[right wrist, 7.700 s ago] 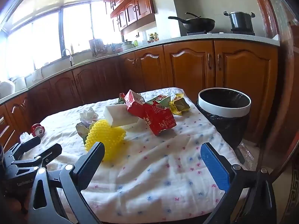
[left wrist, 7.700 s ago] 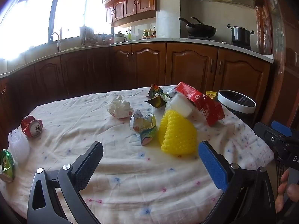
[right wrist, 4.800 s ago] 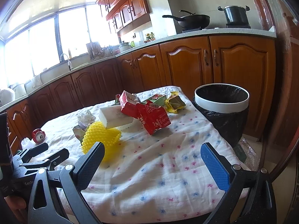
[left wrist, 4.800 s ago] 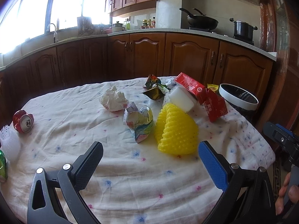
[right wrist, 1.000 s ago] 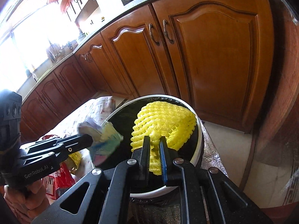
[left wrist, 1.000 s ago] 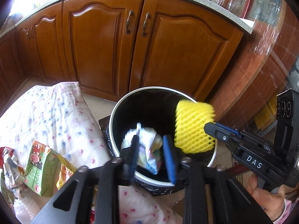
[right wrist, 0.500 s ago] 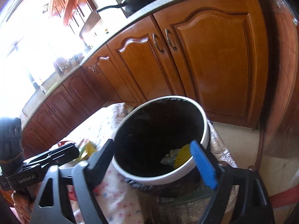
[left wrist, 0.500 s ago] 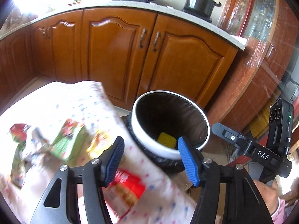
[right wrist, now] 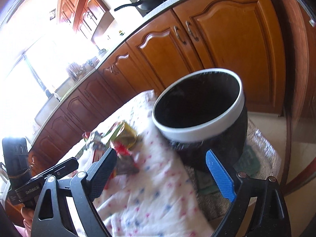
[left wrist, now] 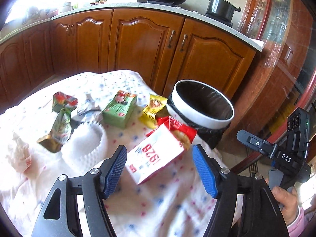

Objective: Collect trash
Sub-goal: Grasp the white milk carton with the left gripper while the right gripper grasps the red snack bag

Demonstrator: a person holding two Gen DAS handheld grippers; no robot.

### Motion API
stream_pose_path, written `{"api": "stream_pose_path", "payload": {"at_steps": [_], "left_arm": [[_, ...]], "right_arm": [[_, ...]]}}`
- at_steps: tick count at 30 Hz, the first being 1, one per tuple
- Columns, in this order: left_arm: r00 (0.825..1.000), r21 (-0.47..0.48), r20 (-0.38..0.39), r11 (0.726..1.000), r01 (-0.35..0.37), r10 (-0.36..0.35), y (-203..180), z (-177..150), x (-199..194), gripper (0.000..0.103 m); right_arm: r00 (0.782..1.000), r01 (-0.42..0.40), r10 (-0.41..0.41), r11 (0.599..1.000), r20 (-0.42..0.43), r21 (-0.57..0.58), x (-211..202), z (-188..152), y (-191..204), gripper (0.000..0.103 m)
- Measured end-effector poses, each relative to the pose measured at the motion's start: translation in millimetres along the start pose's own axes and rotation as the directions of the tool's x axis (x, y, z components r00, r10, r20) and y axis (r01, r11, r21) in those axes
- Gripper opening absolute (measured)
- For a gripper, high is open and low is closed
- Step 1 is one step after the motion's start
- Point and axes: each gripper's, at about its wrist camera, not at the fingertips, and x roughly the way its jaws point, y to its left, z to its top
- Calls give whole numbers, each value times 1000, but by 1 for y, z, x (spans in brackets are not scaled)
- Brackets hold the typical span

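- Left claw (left wrist: 159, 169) is spreading, nothing pinched; the red-and-white carton (left wrist: 158, 158) lies between its pads at the bench's bin-side edge. A clumsy grab could knock it to the floor.
- Right claw (right wrist: 162, 175), widening and empty, sits near the trash bin (right wrist: 199, 130); it could clip the rim.

Bin (right wrist: 197, 132) contents lost in dark; tablecloth (right wrist: 158, 187) & wrappers (right wrist: 122, 138) motion-blurred.

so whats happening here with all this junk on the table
A person is clearing trash off the table with a handheld gripper in each hand. The left gripper is opening over the red and white carton, not gripping it. The right gripper, also opening, is empty beside the bin.
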Motion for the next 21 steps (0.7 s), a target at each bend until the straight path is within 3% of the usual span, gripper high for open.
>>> {"api": "stream_pose_path", "payload": {"at_steps": [11, 21], "left_arm": [[1000, 106, 3, 994, 23, -23, -2, -24, -18, 74], [999, 254, -51, 967, 30, -17, -4, -7, 13, 79]], "right_arm": [[999, -30, 31, 999, -33, 18, -1, -30, 16, 93], [995, -83, 85, 995, -60, 48, 13, -30, 22, 92]]}}
